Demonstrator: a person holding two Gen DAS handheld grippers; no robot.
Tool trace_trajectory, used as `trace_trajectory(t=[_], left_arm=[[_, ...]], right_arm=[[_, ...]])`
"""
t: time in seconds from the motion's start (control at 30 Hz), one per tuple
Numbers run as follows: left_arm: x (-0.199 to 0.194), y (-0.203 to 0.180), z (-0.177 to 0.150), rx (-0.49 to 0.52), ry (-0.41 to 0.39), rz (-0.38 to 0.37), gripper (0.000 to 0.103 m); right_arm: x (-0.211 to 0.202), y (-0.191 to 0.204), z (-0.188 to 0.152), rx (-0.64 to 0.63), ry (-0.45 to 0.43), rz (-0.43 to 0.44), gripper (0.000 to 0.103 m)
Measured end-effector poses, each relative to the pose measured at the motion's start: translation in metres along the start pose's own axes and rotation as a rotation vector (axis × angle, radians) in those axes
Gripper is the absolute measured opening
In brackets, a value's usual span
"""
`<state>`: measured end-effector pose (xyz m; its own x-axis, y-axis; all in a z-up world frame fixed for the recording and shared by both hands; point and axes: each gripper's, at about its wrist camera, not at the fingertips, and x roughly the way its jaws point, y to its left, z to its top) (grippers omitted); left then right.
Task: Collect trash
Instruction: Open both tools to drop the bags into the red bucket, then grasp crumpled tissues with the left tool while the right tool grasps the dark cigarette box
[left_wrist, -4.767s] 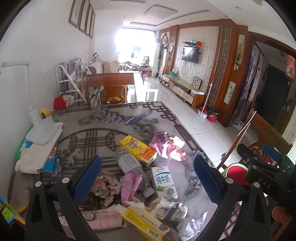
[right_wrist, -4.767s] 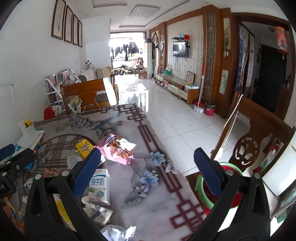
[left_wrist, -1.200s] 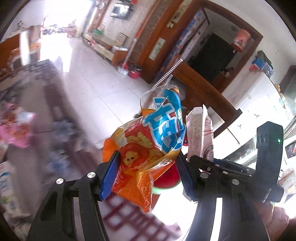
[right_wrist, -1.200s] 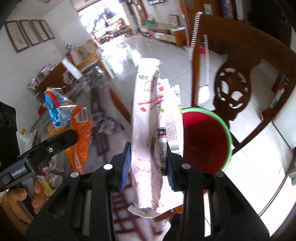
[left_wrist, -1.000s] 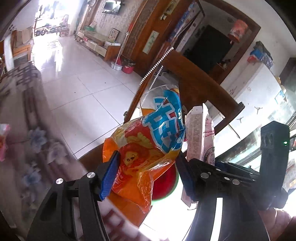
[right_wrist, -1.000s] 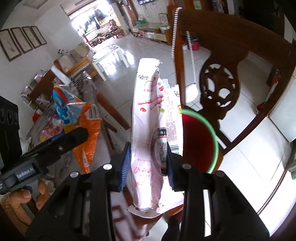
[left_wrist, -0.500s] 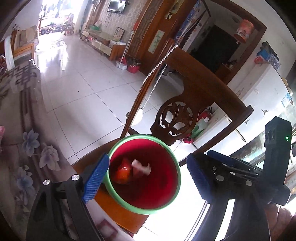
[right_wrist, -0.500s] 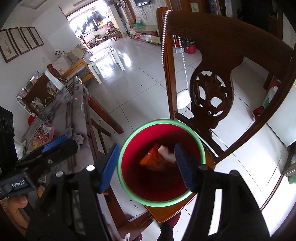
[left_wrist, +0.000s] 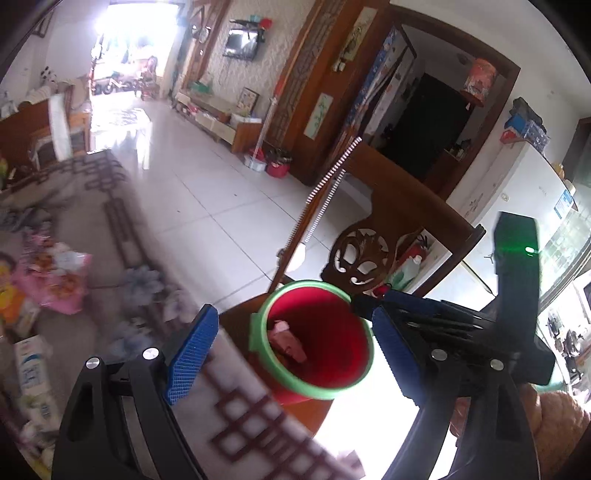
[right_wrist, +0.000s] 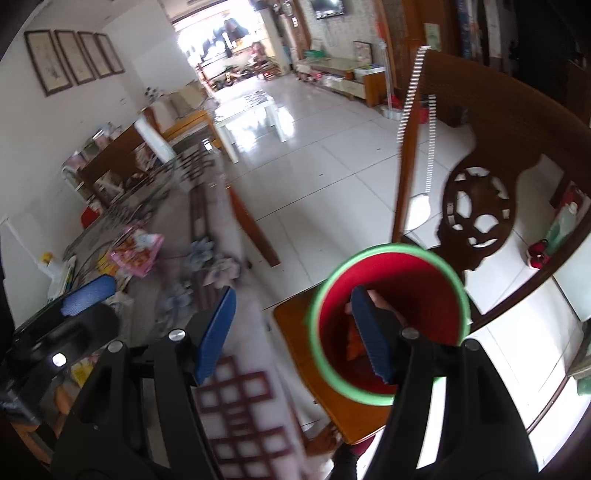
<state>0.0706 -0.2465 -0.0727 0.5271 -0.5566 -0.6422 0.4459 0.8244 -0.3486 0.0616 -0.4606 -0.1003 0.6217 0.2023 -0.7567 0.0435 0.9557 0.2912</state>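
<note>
A red bin with a green rim (left_wrist: 334, 387) stands on a wooden chair seat beside the table; it also shows in the right wrist view (right_wrist: 424, 295). A pink wrapper (left_wrist: 286, 338) lies inside it, and an orange wrapper (right_wrist: 352, 345) shows at the bottom. My left gripper (left_wrist: 291, 356) is open and empty just above the bin. My right gripper (right_wrist: 295, 332) is open and empty, its right finger over the bin's mouth. More trash stays on the table: a pink snack bag (left_wrist: 55, 275) (right_wrist: 138, 253) and a milk carton (left_wrist: 31, 365).
The table (left_wrist: 110, 236) with a patterned cloth runs along the left. A carved wooden chair back (right_wrist: 476, 206) stands behind the bin. White tiled floor (left_wrist: 207, 199) lies beyond the table edge. My right gripper's body (left_wrist: 517, 314) is close on the right.
Both grippers held wrappers over the bin a second ago, then opened and dropped them in. Since then both have swung left, back toward the table.
</note>
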Motion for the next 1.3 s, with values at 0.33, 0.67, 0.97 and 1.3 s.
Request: trace_trajectory(t=[0.33,0.67,0.97,1.3], left_arm=[[-0.111,0.101,-0.067,-0.135,0.015,0.19,0.082],[-0.226,0.208,-0.2,-0.295,0.218,0.528,0.082],[-0.239,0.252,-0.288,-0.474,0.339,0.532,0.077],[-0.211,0.273,-0.267,-0.512,0.272,0.452,0.049]], right_arm=[[0.022,0.109,-0.027,-0.11,0.066,0.107,0.063],[0.047,0.199,-0.063,-0.198,0.145,0.186,0.068],[0.057,0.269,-0.084,-0.304,0.178,0.245,0.068],[0.066,0.335,-0.096,-0.44,0.211,0.3,0.068]])
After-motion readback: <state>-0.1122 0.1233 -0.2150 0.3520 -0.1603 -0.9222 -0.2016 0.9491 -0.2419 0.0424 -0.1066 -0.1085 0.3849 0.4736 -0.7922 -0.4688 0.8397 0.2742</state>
